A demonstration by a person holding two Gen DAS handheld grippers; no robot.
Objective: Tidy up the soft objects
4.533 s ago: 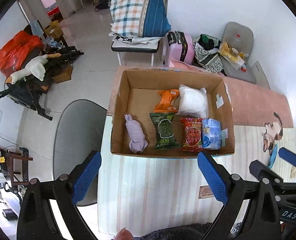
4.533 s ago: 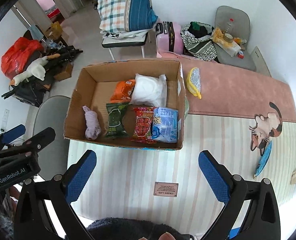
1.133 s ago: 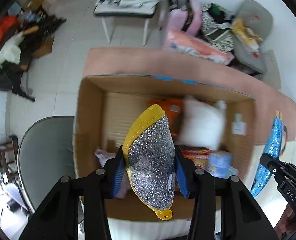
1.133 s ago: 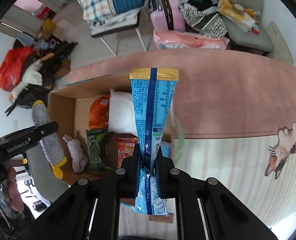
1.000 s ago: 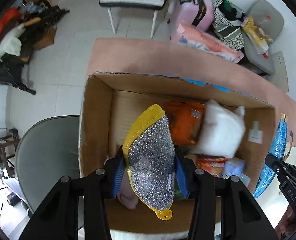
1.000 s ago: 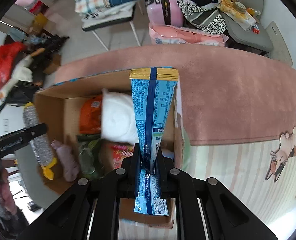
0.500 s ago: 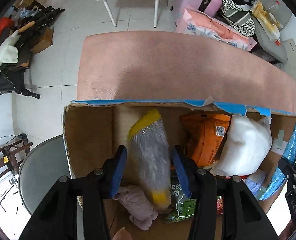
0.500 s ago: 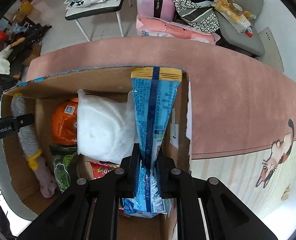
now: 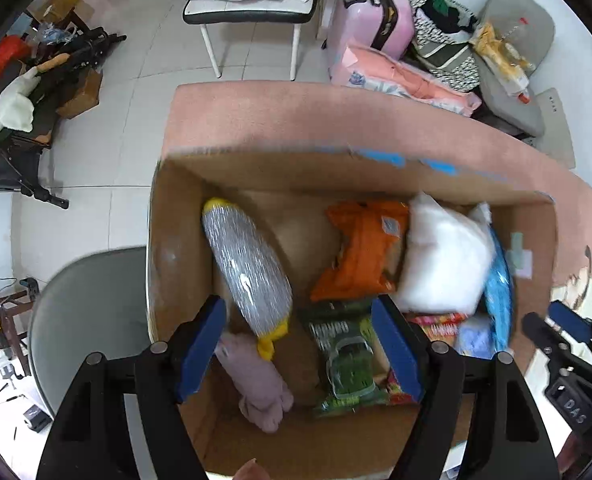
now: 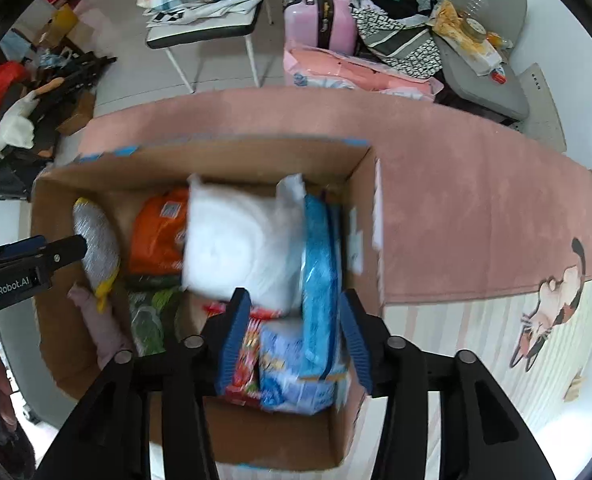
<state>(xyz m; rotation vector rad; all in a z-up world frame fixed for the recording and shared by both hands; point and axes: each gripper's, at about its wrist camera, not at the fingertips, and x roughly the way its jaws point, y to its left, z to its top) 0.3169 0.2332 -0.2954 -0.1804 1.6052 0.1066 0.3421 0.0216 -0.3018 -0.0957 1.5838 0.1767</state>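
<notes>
Both grippers hang over the open box [image 9: 255,168], which fills the middle of each frame on the counter [image 10: 476,208]. The left gripper [image 9: 300,344] has its fingers wide, holding nothing; the silver pouch [image 9: 247,268] lies free in the left part of the box, its yellow end resting on the pink cloth [image 9: 259,384] at the lower left, so it looks just let go. The right gripper [image 10: 293,338] also has its fingers spread; the blue packet [image 10: 320,276] stands between them along the right wall of the box, and I cannot tell whether a pad touches it. It seems slotted on edge there because the white bag [image 10: 235,240] and orange pack [image 10: 155,232] take up the middle. The green pack [image 9: 344,356] and a red one [image 10: 247,344] lie flat at the bottom of the frames. Everything soft in view sits inside the box, so the task seems almost done.
</notes>
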